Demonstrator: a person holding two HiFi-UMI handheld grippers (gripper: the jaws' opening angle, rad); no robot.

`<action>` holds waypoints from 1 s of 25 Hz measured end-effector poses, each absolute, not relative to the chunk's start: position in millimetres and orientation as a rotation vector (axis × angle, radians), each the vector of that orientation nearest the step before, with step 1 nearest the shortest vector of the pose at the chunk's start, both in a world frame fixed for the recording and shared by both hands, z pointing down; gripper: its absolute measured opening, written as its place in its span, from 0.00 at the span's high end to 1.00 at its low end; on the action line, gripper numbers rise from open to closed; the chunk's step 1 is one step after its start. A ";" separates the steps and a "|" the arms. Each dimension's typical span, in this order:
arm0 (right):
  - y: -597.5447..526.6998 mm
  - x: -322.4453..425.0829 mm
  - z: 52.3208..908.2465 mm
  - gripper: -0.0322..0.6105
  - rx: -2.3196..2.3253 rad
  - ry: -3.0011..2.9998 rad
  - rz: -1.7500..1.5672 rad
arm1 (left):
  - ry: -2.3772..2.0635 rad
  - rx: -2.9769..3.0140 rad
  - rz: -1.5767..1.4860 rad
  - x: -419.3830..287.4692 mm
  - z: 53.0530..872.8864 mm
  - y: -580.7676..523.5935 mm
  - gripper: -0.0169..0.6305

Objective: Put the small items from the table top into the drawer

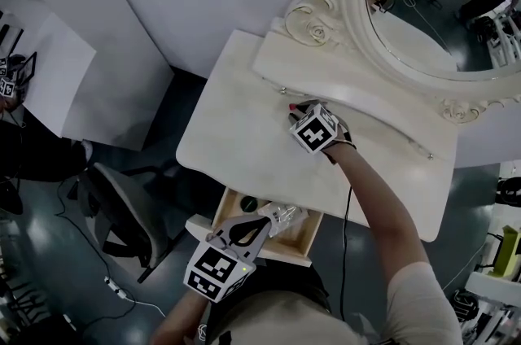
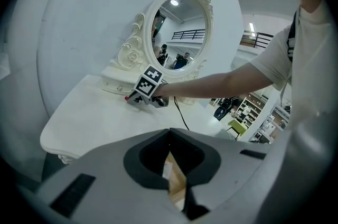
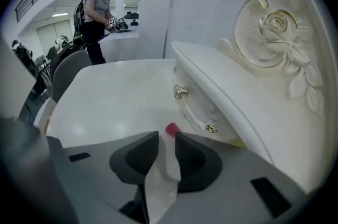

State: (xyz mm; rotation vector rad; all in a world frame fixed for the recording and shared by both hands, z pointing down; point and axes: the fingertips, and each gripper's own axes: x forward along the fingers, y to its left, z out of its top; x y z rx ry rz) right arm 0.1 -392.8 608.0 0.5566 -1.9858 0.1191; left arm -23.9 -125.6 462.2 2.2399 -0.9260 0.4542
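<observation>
ok, right hand-held gripper (image 3: 167,136) is down at the table (image 1: 236,132), nosed in close to the mirror base (image 1: 342,87). jaws are part spread w/ a narrow gap btwn them. the small red item (image 3: 170,129) sits right at the tips, lying on the table top just in front of the base and near its little metal knob (image 3: 180,92). from here i don't see the pads pressing on it, so not calling it a pinch. sth white shows thru the gap lower down, can't tell if it's table or paper.

left hand-held gripper (image 1: 262,223) hangs at the table's front edge over the open drawer (image 1: 303,244). its tips are pressed together w/ nothing in them, only drawer wood visible thru the hollow behind the tips. drawer is pulled out below the table front, w/ a dark round thing (image 1: 248,206) and a clear crinkly bit (image 1: 285,215) lying inside. oval mirror (image 1: 423,10) stands at the back of the table.
</observation>
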 end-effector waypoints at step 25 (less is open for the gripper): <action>-387.3 1.3 610.3 0.69 0.481 -2.101 0.283 | -0.916 2.216 0.466 -31.2 469.5 -116.6 0.89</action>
